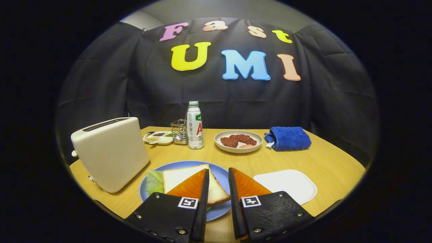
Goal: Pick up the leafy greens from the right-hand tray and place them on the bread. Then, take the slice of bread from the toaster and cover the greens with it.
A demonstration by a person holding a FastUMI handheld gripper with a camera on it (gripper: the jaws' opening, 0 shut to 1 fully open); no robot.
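Wooden light-coloured tabletop [324, 158] in a booth, dark cloth wall behind. Gripper view: round blue plate [221, 175] sits just ahead of the fingers, holding a slice of white bread [184, 175] that seems to lie on top of the pale green leafy greens [154, 181], one leaf sticking out at the slice's toaster side. Gripper [218, 189] hovers over the plate's near edge, fingers parted with a narrow gap, nothing between them, released. Cream boxy toaster [111, 152] stands just beside the plate; no slice seen rising from its slot. White square tray [287, 184] on the other side is bare. Beyond: beige dish of reddish meat [239, 140], folded blue towel [288, 138], white bottle [195, 126]. Judgement: greens covered, task looks about done; best move is lifting straight up and back, fingers kept apart, without nudging the bread.
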